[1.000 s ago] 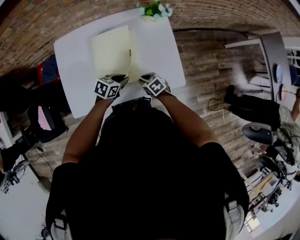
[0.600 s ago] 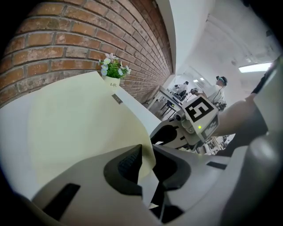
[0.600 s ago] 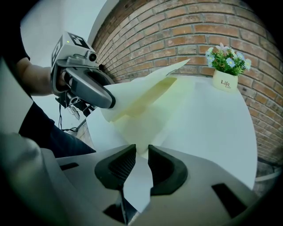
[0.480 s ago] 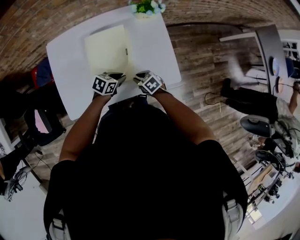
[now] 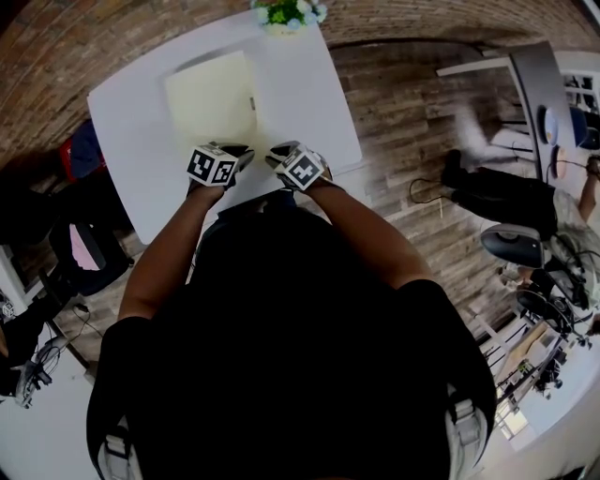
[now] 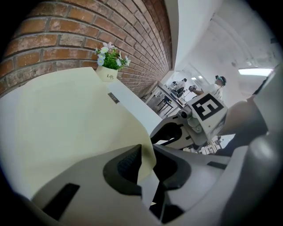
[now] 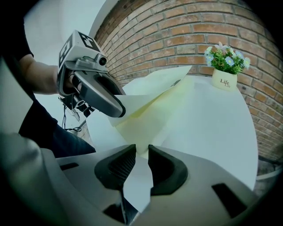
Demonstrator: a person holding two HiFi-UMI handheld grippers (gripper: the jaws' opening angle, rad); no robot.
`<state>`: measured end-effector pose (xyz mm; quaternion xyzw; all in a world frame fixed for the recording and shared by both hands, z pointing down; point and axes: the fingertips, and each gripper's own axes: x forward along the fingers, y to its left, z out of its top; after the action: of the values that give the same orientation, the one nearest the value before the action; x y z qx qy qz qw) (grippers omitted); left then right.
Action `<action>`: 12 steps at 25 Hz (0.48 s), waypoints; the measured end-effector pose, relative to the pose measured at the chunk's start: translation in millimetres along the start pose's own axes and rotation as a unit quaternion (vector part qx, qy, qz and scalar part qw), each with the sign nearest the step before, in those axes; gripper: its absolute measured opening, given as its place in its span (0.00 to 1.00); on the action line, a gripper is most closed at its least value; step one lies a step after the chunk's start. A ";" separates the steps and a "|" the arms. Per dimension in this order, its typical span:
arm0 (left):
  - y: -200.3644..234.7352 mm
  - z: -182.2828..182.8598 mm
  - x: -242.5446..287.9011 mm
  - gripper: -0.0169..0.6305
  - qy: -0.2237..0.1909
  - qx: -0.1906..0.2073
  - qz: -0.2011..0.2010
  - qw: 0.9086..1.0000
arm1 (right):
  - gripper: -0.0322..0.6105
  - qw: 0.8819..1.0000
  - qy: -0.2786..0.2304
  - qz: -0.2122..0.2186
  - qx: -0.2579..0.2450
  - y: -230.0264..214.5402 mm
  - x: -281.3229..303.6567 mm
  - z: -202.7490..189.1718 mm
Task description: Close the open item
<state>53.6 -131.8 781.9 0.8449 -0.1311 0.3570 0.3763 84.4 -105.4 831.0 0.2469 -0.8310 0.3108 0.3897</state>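
Note:
A pale yellow folder [image 5: 208,98] lies on the white table [image 5: 314,103], its top cover [image 7: 150,86] lifted off the leaf beneath. My left gripper [image 5: 239,156] is at the folder's near edge. The cover's near corner [image 6: 132,132] sits between its pads, and the jaws are opening. My right gripper [image 5: 277,156] is just to its right, jaws close together on the near corner of the lower leaf [image 7: 141,152]. Each gripper shows in the other's view: the left gripper [image 7: 95,95] holds the cover up, and the right gripper [image 6: 185,128] is beside it.
A small white pot of flowers [image 5: 284,14] stands at the table's far edge, against a brick wall [image 6: 66,39]. Bags and chairs lie on the floor to the left [image 5: 84,187]. A desk and a person [image 5: 497,202] are at the right.
The table and folder have drifted slightly up and left in the head view. Both grippers stay at the folder's near edge, close together.

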 end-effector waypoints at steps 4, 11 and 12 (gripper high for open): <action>1.2 -1.4 6.6 0.12 0.011 -0.006 -0.007 1.000 | 0.22 1.000 -0.001 -0.001 0.001 -0.7 -0.2 -1.1; 2.8 -0.5 13.2 0.13 0.026 -0.016 -0.023 0.999 | 0.22 1.000 0.004 0.001 0.004 0.6 -1.3 -1.0; 3.4 -0.5 14.0 0.13 0.028 -0.019 -0.026 0.999 | 0.22 1.000 0.005 -0.001 0.003 -0.3 -1.2 -0.6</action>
<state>61.7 -133.1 793.8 0.8302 -0.1047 0.3682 0.4052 85.6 -105.0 830.5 0.2471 -0.8282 0.3138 0.3932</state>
